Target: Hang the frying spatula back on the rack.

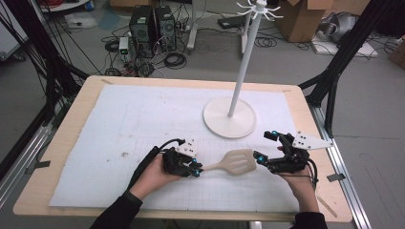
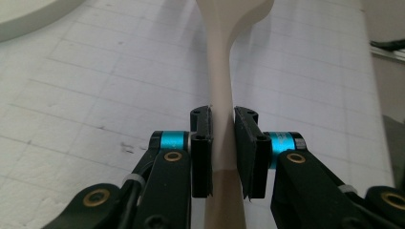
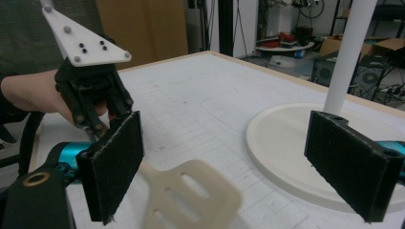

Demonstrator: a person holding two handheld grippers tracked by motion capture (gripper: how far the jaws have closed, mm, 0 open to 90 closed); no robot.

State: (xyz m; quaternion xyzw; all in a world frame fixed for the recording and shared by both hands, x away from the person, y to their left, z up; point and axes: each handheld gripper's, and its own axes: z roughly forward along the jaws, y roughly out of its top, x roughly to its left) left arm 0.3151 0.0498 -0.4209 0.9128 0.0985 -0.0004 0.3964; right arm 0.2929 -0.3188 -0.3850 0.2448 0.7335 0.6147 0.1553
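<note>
Left gripper point(image 2: 222, 143) is clamping the spatula point(image 1: 229, 163) by its handle, low over the counter point(image 1: 86, 102). Long axis is running left-right, slotted blade pointing at my right gripper point(image 1: 267, 147), which is gaping wide, blade just short of its jaws.

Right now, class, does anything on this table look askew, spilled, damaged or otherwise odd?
Little stands out. The white mat carries a small dark stain left of the left gripper, which is shut on the spatula handle.
</note>
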